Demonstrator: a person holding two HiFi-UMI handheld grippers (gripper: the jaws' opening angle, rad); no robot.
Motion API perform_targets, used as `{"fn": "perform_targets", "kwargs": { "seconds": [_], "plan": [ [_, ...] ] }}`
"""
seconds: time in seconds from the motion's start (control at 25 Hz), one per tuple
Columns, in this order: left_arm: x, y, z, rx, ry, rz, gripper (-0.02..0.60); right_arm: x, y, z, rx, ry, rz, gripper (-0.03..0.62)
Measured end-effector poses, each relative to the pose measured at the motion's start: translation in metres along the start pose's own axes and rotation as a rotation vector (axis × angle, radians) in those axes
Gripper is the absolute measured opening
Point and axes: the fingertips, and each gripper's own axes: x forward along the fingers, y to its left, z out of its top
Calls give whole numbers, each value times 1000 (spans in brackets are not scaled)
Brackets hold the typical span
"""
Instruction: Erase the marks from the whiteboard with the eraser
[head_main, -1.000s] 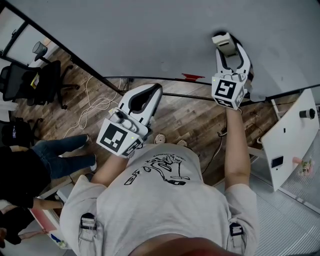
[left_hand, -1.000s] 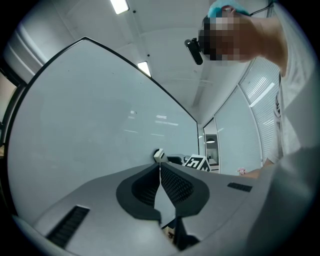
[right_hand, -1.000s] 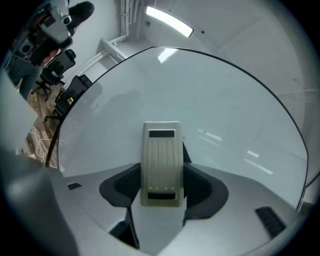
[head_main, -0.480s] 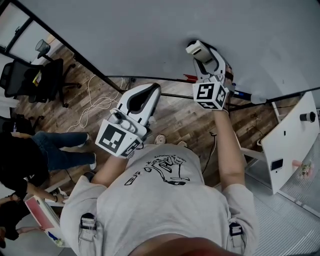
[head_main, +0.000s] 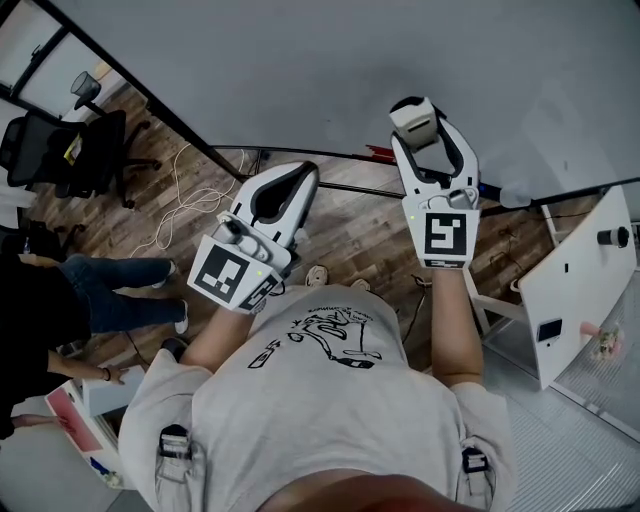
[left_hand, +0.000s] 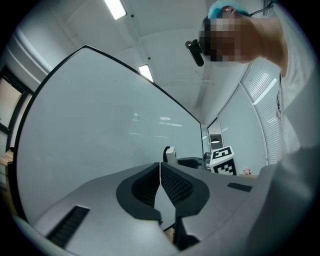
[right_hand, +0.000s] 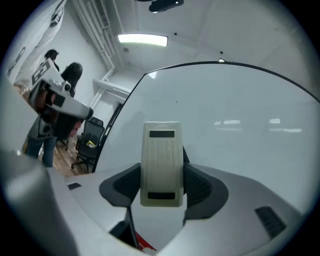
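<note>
A large whiteboard (head_main: 330, 70) fills the top of the head view and shows no marks where I can see it. My right gripper (head_main: 418, 122) is shut on a beige eraser (head_main: 413, 115), whose ribbed back (right_hand: 161, 162) stands upright between the jaws in the right gripper view. The eraser is at the board's lower part, just above the bottom frame; contact with the surface cannot be judged. My left gripper (head_main: 290, 180) hangs lower and to the left, off the board, its pads (left_hand: 172, 184) pressed together on nothing. The whiteboard (left_hand: 100, 130) looks blank in the left gripper view too.
A red marker (head_main: 380, 152) lies along the board's bottom rail. Office chairs (head_main: 70, 140) and a loose cable (head_main: 190, 205) are on the wood floor at left. Another person's legs (head_main: 120, 290) are at far left. A white table (head_main: 580, 280) stands at right.
My right gripper with the eraser swept left along the board's lower part, then came back right and slightly down. The left gripper has stayed almost still.
</note>
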Motion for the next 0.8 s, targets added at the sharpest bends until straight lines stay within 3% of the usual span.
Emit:
{"fn": "perform_targets", "kwargs": {
  "seconds": [0.16, 0.44, 0.8],
  "plan": [
    [2, -10, 0, 4, 0, 1, 26, -35, -8, 16, 117, -58, 21, 259],
    [2, -2, 5, 1, 0, 5, 26, -73, -8, 38, 224, -86, 57, 259],
    [2, -6, 5, -1, -2, -3, 26, -112, 1, 35, 327, -85, 87, 261]
  ]
}}
